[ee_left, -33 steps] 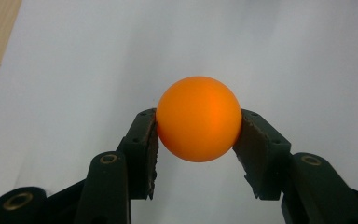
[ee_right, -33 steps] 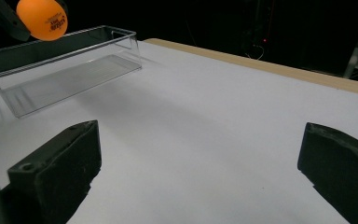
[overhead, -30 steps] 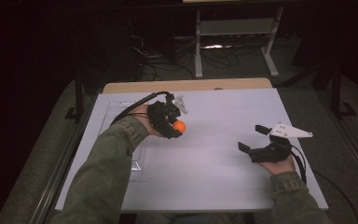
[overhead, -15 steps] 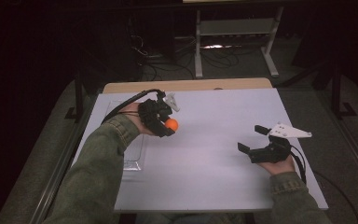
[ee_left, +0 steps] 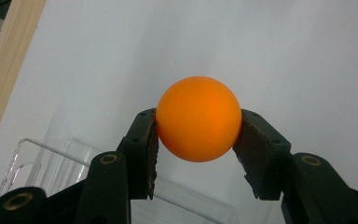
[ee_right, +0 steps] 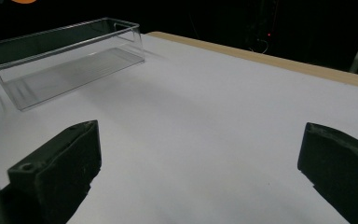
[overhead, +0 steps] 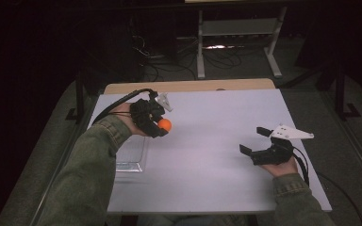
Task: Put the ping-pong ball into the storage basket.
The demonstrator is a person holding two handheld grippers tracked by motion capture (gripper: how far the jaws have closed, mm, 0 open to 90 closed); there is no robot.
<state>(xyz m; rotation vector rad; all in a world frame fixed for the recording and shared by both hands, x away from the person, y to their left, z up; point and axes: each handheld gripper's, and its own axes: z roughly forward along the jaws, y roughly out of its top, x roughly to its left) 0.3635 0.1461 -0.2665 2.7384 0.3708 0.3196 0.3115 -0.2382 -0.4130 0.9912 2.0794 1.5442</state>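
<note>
Tabletop (overhead: pixel 207 188): white sheet, wood edge along the far side. Clear tray (overhead: pixel 131 154) sits at left of the high view, partly under the person's left sleeve.

Change over the last second: left tool (overhead: pixel 161 125) has moved left and slightly back, from centre-left toward the tray's far end. It's closed on the orange ball (ee_left: pixel 199 118), both pads touching, ball held off the surface, tray rim just below it in the left gripper view.

Right tool (overhead: pixel 254 141) hasn't moved; lower right, jaws wide apart, holding nothing.

Likely reading: ball is being carried to the tray, drop not yet done.
</note>
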